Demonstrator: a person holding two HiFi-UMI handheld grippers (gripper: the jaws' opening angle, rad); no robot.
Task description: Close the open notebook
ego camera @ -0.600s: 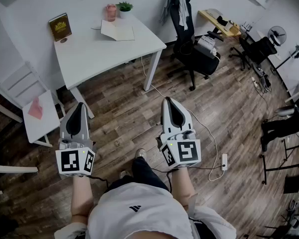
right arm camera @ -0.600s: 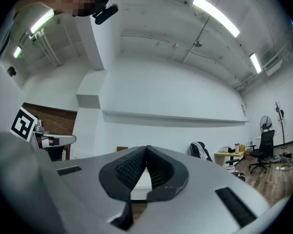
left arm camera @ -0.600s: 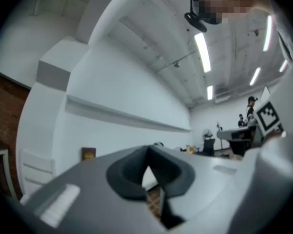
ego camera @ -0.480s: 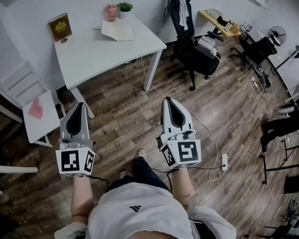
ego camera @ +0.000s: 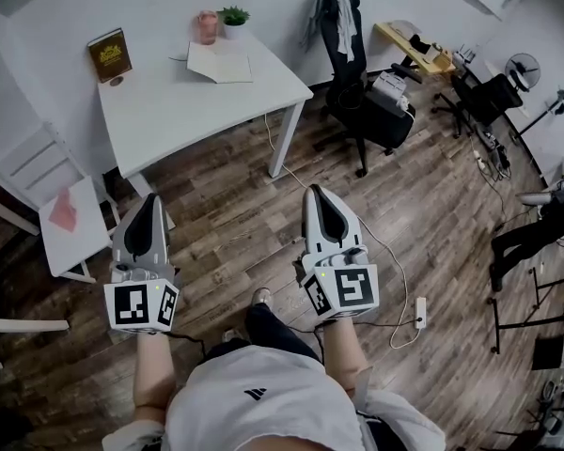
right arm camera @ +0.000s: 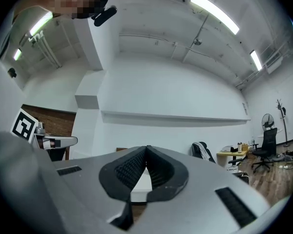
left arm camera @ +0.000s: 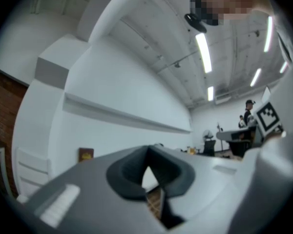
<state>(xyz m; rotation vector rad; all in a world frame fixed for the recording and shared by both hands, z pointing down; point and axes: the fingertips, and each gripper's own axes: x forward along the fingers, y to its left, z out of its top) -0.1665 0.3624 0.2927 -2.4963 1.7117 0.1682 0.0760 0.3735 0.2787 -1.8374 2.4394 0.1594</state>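
An open white notebook (ego camera: pixel 219 63) lies flat on the far side of a white table (ego camera: pixel 183 97) in the head view. Both grippers hover over the wooden floor, well short of the table. My left gripper (ego camera: pixel 146 204) is shut with nothing in it, its tips meeting (left arm camera: pixel 147 150). My right gripper (ego camera: pixel 317 192) is also shut and empty, tips together (right arm camera: pixel 147 150). Both point roughly level towards the table and the white wall behind it.
On the table stand a brown book (ego camera: pixel 109 54), a pink cup (ego camera: pixel 207 25) and a small potted plant (ego camera: pixel 233 20). White chairs (ego camera: pixel 61 216) stand left of the table. A black office chair (ego camera: pixel 367 92) sits to the right. A cable and power strip (ego camera: pixel 419 311) lie on the floor.
The view has shifted slightly: the table and chairs sit a little further left and up in the frame. Both grippers keep their pose and stay shut.
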